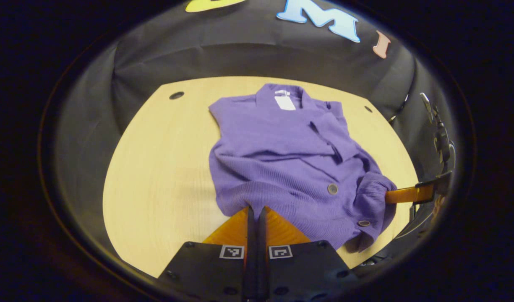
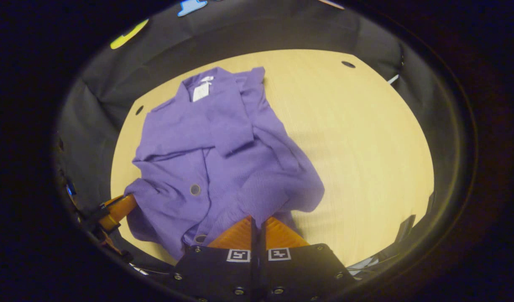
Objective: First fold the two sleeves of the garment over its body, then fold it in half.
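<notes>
Table (image 1: 156, 167) bare beside garment (image 1: 282, 159); both grippers pinch hem.

Tips of both the left claw (image 1: 256, 209) and right claw (image 2: 257, 222) under the cardigan's (image 1: 282, 159) hem.

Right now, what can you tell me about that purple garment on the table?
The purple garment is a knitted cardigan with a collar, a white neck label and round buttons. It lies on the pale wooden table, collar towards the far wall, both sleeves already folded across its body. Its near hem is lifted and bunched where the left gripper and right gripper each pinch it with closed fingers.
</notes>
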`<state>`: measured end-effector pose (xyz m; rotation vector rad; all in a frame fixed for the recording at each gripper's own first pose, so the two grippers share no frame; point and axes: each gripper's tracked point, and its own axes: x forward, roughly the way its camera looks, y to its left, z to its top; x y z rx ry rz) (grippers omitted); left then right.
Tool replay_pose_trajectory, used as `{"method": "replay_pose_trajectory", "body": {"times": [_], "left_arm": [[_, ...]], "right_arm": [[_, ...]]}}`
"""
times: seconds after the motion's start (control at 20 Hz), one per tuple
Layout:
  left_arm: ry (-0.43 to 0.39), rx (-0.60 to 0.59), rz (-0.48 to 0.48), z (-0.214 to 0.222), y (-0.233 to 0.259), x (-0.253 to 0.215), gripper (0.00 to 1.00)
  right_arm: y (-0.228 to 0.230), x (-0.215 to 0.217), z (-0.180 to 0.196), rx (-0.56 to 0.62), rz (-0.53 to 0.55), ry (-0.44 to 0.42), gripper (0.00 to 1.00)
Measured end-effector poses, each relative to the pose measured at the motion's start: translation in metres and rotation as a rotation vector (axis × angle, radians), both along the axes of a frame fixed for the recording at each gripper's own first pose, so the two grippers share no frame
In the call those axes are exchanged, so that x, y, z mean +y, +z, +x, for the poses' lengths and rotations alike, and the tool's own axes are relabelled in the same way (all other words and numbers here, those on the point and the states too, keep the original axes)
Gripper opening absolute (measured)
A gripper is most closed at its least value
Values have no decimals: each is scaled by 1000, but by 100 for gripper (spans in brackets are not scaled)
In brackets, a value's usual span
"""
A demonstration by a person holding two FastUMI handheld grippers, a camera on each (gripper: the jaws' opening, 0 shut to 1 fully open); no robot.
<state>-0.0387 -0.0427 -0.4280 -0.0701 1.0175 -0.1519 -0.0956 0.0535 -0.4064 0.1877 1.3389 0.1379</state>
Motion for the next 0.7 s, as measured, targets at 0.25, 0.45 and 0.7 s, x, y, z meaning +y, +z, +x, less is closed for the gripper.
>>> {"method": "replay_pose_trajectory", "body": {"times": [0.25, 0.45, 0.7], "left_arm": [[11, -99, -16, 73, 35, -3, 7], [24, -156, -11, 131, 48, 5, 7], [48, -203, -14, 200, 50, 10, 7]], "right_arm": [[41, 2, 88, -137, 27, -1, 1], [72, -4, 160, -212, 38, -25, 1], [62, -1, 238, -255, 66, -77, 1]]}}
